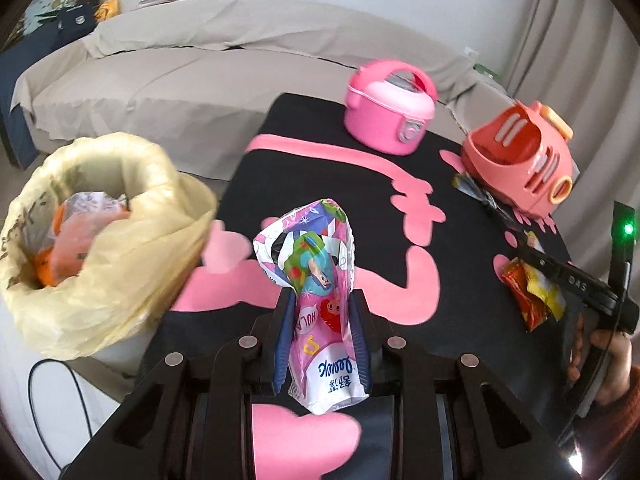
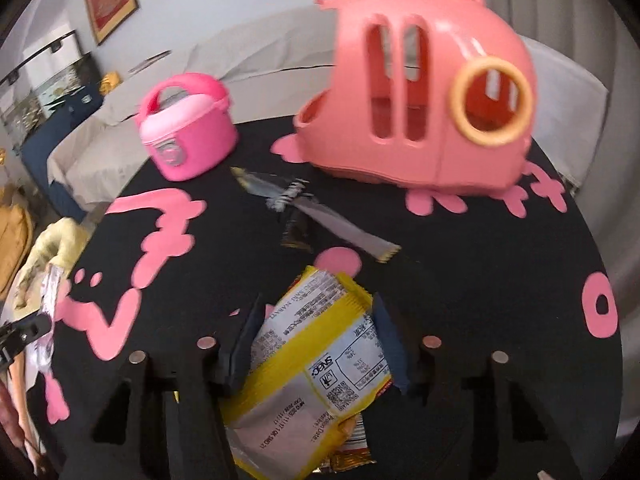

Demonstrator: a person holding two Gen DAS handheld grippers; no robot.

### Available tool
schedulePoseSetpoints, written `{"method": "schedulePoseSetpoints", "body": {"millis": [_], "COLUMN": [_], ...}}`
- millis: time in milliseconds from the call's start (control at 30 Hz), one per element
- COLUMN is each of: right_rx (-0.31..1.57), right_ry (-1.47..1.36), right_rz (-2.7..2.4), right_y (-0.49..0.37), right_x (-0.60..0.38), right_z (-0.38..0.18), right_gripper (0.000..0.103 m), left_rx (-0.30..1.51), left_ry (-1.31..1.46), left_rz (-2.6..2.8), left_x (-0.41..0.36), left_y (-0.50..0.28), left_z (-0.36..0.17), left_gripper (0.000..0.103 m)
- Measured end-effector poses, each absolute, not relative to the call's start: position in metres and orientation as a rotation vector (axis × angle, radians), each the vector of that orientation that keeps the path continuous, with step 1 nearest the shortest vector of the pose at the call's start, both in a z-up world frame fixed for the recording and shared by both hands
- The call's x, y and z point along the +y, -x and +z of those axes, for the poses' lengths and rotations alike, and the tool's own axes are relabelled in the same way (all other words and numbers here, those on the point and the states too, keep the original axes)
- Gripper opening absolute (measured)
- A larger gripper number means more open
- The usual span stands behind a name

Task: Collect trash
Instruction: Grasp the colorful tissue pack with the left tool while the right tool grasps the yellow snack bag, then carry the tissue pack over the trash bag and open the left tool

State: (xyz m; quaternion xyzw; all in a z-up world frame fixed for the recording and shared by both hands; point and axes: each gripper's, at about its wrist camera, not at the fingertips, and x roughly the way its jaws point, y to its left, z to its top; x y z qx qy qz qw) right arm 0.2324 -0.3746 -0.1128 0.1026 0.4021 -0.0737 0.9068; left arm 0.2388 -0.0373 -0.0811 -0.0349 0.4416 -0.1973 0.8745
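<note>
L gripper [image 1: 320, 320] clamps pink wrapper [image 1: 316, 280]; R gripper [image 2: 316, 340] pinches yellow packet [image 2: 312, 352].

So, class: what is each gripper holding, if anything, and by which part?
The left gripper clamps the pink wrapper around its middle. The right gripper grips the yellow wrapper by its side edges.

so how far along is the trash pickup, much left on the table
Done: the yellow bin bag already holds several wrappers. In hand: the left gripper is shut on a pink cartoon wrapper, and the right gripper has a yellow snack packet between its fingers. Left: a silver wrapper lying on the black table in front of the coral toy carrier.
</note>
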Motion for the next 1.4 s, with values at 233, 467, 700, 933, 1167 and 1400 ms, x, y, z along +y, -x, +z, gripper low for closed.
{"method": "schedulePoseSetpoints", "body": {"millis": [233, 467, 700, 933, 1167, 1400], "right_rx": [0.817, 0.718, 0.623, 0.578, 0.599, 0.650], "right_ry": [-0.126, -0.028, 0.051, 0.119, 0.163, 0.185], "right_rz": [-0.063, 0.036, 0.159, 0.276, 0.342, 0.357], "right_y": [-0.219, -0.207, -0.217, -0.240, -0.268, -0.310], "right_x": [-0.342, -0.289, -0.220, -0.145, -0.098, -0.074], "right_z": [-0.083, -0.030, 0.014, 0.032, 0.023, -0.001], "right_gripper": [0.022, 0.021, 0.021, 0.021, 0.022, 0.022], "left_rx": [0.851, 0.757, 0.665, 0.645, 0.733, 0.826], "left_ry": [0.102, 0.135, 0.135, 0.165, 0.232, 0.321], "left_rz": [-0.373, -0.308, -0.202, -0.136, -0.163, -0.196], "left_x": [-0.003, 0.049, 0.109, 0.160, 0.187, 0.200], "left_y": [-0.234, -0.222, -0.212, -0.223, -0.277, -0.322], "left_z": [-0.062, -0.032, -0.004, 0.002, -0.033, -0.078], "left_gripper": [0.028, 0.028, 0.028, 0.028, 0.028, 0.043]}}
